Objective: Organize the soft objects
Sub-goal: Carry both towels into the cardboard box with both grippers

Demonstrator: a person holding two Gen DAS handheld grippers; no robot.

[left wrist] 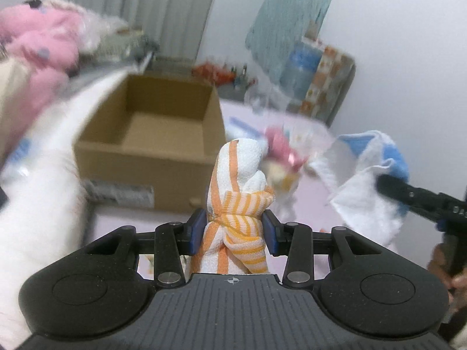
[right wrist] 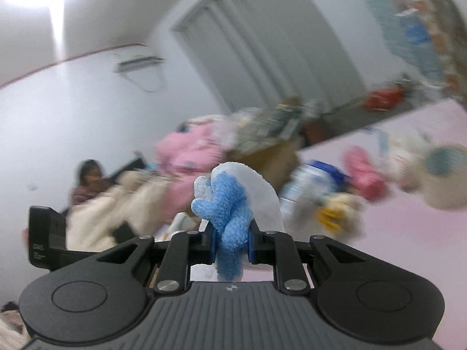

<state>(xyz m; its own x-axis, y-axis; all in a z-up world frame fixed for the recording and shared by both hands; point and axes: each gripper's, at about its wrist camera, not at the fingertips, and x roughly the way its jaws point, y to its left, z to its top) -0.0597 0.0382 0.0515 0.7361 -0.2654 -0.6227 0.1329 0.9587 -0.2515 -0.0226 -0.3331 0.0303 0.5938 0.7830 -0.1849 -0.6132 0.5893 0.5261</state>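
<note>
My left gripper [left wrist: 233,230] is shut on a knotted white cloth with orange stripes [left wrist: 238,186] and holds it upright in front of an open, empty cardboard box [left wrist: 151,134]. My right gripper [right wrist: 232,243] is shut on a knotted blue and white cloth [right wrist: 227,201] and holds it in the air. In the left wrist view the right gripper [left wrist: 420,198] shows at the right with the blue and white cloth [left wrist: 367,175] hanging from it. Both views are blurred by motion.
A pink surface [left wrist: 306,198] carries several small soft items, with a pink one [left wrist: 280,143] beside the box. A large white plush [left wrist: 43,204] and a pink plush [left wrist: 38,46] lie at the left. A person [right wrist: 87,180] sits at the far left.
</note>
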